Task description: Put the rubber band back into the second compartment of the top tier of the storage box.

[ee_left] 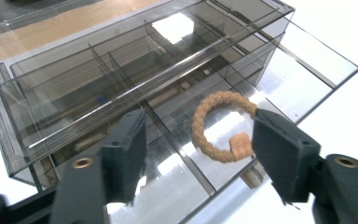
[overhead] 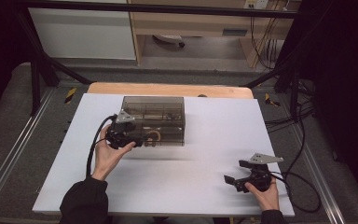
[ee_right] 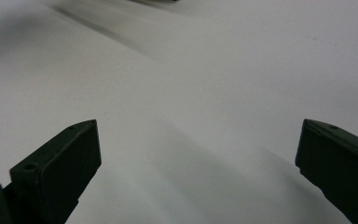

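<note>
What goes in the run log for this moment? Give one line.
left gripper: jaws open over pulled-out drawer | braided ring: lying in clear drawer organizer | right gripper: open, above white table

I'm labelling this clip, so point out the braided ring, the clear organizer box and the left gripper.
braided ring [ee_left: 200, 128], left gripper view, left side of its braid.
clear organizer box [overhead: 153, 100], high view, top panel.
left gripper [ee_left: 198, 147], left gripper view, midway between its fingertips.

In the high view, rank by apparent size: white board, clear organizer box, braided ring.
1. White board, by far the largest.
2. Clear organizer box.
3. Braided ring, smallest, lying in the box's pulled-out drawer.
</note>
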A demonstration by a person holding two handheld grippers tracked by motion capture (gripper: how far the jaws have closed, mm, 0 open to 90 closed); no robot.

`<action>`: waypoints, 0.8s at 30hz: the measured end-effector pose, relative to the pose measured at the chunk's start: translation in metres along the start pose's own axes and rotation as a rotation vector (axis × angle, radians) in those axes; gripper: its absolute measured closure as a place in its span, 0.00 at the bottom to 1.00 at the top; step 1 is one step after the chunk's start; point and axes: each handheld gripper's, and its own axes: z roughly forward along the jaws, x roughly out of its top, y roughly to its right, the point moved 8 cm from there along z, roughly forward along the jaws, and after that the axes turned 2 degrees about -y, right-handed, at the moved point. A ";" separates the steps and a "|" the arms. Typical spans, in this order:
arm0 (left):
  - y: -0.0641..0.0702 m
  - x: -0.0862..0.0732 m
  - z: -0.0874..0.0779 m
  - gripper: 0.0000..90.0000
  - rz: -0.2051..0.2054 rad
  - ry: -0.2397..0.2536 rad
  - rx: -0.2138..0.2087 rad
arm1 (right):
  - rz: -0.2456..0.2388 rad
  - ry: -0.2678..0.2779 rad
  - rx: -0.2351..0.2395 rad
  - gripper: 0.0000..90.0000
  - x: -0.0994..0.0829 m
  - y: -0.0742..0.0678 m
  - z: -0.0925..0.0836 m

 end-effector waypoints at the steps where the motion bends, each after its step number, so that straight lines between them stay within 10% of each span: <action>1: -0.001 -0.001 -0.001 0.35 0.003 0.000 0.001 | 0.000 0.000 0.000 0.01 0.000 0.000 0.000; 24: -0.012 -0.030 -0.031 0.15 0.026 0.018 0.024 | 0.005 -0.003 -0.001 0.01 0.000 0.000 0.000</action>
